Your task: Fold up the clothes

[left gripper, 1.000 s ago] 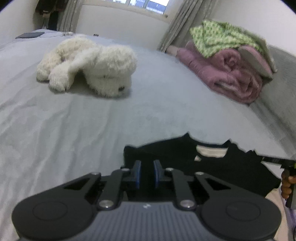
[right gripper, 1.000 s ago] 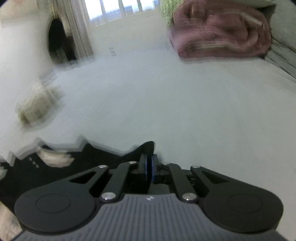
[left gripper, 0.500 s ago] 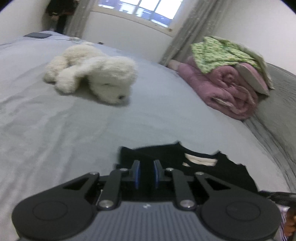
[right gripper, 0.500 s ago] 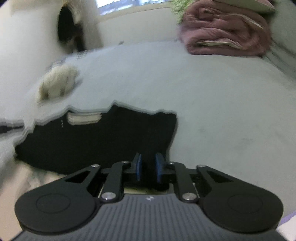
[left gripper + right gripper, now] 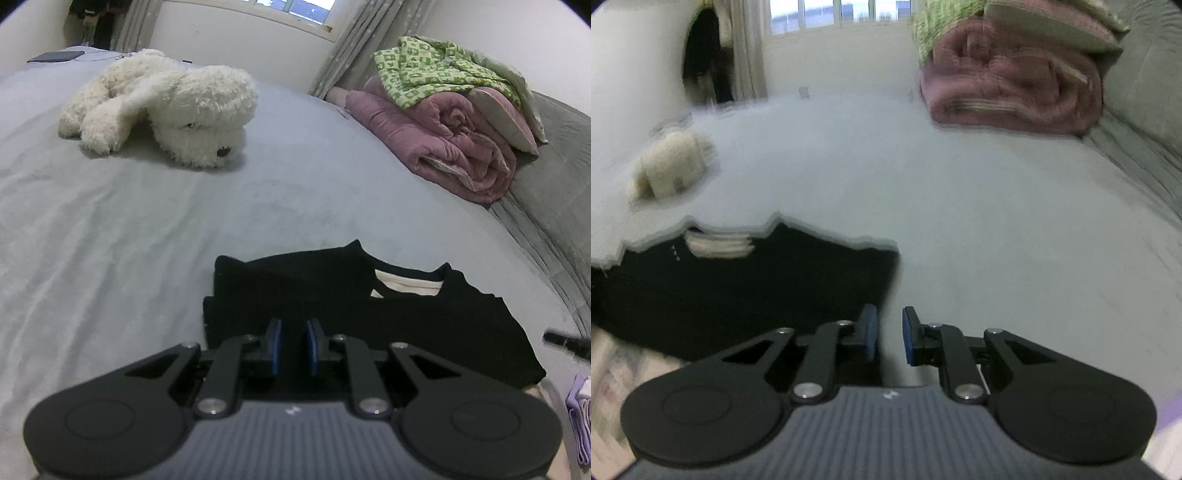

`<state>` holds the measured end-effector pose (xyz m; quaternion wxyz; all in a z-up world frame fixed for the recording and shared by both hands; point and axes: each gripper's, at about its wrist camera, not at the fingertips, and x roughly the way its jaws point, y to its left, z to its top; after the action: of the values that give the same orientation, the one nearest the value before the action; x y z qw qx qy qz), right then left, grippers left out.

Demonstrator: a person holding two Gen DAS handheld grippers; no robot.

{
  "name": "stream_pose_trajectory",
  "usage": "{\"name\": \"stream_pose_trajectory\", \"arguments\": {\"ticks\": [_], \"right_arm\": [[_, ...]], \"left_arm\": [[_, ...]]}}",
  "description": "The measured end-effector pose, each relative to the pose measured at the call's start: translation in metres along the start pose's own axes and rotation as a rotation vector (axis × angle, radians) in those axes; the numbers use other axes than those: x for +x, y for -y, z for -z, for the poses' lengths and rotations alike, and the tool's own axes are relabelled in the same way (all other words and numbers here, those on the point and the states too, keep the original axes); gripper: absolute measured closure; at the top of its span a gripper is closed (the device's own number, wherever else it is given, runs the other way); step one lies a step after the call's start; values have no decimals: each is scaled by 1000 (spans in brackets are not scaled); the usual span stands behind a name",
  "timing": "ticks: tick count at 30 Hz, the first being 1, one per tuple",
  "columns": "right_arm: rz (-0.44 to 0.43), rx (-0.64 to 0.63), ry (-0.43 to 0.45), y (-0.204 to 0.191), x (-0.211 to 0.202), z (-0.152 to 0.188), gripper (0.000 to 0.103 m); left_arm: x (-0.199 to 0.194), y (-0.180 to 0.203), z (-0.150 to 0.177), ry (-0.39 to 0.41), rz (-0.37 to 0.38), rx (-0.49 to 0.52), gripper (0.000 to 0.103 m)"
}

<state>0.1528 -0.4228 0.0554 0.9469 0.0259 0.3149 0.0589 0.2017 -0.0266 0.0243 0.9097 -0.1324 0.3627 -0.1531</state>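
Released since a second ago, the black T-shirt (image 5: pixel 369 317) lies folded on the bed (image 5: pixel 110 240); both grippers, left (image 5: pixel 294 345) and right (image 5: pixel 888 338), hold jaws apart, empty.

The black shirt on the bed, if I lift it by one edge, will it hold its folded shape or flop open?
The black shirt lies flat in soft layers on the grey bed cover, so it is probably limp; lifted by one edge, the folds would likely fall open. It looks thin, so probably light. On that fuzzy cover, a push would more likely bunch it than slide it.

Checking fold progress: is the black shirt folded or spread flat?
Folded: the black shirt lies in a compact rectangle on the bed, one layer edge stepped over another, collar on top.
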Motion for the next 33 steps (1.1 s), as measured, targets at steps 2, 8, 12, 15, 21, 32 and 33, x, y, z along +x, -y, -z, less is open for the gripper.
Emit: {"name": "stream_pose_trajectory", "arguments": {"ticks": [2, 8, 12, 15, 21, 32, 33], "right_arm": [[-11, -37, -6, -12, 13, -1, 98], [44, 2, -85, -4, 52, 13, 103], [174, -131, -101, -9, 43, 24, 102], [146, -73, -92, -1, 37, 21, 102], [107, 36, -29, 5, 38, 3, 83], [35, 170, -79, 28, 80, -33, 100], [39, 128, -62, 24, 79, -35, 100]], "left_arm": [[1, 0, 0, 1, -3, 4, 88], [-1, -3, -1, 0, -1, 5, 88], [-8, -2, -1, 19, -13, 27, 88], [-14, 5, 0, 37, -11, 50, 88], [-16, 4, -4, 30, -6, 58, 88], [-7, 4, 1, 5, -43, 128, 103], [-10, 4, 0, 14, -43, 136, 103]]}}
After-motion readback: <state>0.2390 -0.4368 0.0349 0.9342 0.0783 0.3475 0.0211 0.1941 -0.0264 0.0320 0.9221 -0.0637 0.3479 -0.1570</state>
